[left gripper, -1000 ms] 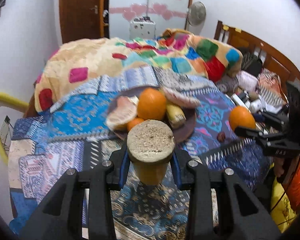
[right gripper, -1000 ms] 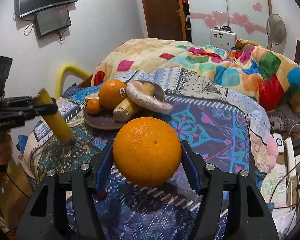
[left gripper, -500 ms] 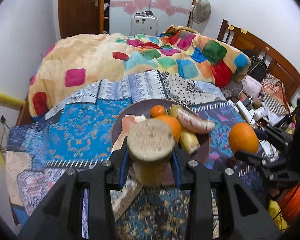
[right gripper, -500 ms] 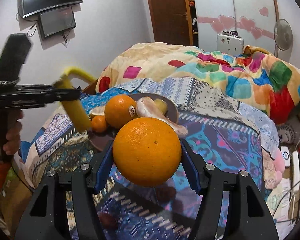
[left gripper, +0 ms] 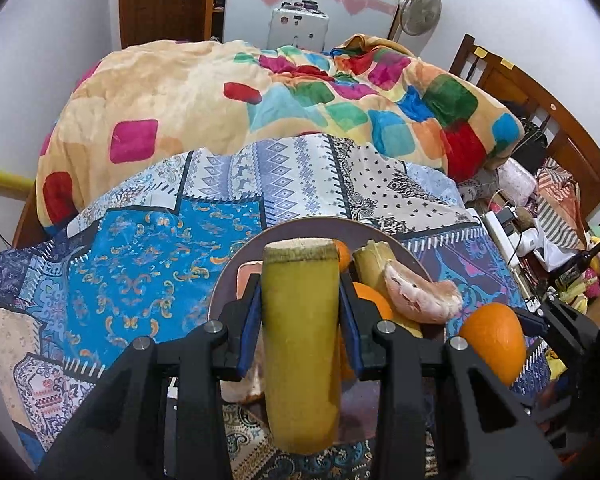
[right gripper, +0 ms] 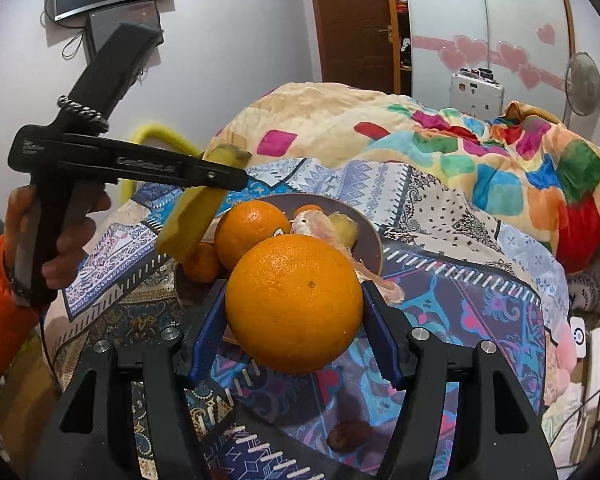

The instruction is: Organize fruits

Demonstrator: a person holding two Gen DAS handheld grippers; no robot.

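Observation:
My left gripper (left gripper: 300, 312) is shut on a yellow sugarcane piece (left gripper: 302, 360) and holds it tilted above the near edge of the brown plate (left gripper: 296, 228). It also shows in the right wrist view (right gripper: 220, 176), over the plate's left side. My right gripper (right gripper: 296, 312) is shut on a large orange (right gripper: 294, 304), just in front of the plate (right gripper: 370, 240). The plate holds another orange (right gripper: 252, 232), a small tangerine (right gripper: 202, 264), a pomelo segment (left gripper: 420, 296) and a second cane piece (left gripper: 374, 256).
The plate lies on a patterned blue bedspread (left gripper: 140, 248). A bulky patchwork duvet (left gripper: 260, 96) rises behind it. Clutter, cables and a wooden headboard (left gripper: 560, 128) fill the right side. A small dark fruit (right gripper: 348, 434) lies on the cloth below my right gripper.
My left gripper has carried the cane forward over the plate and tipped it steeper. My right gripper has moved the orange closer to the plate's near edge.

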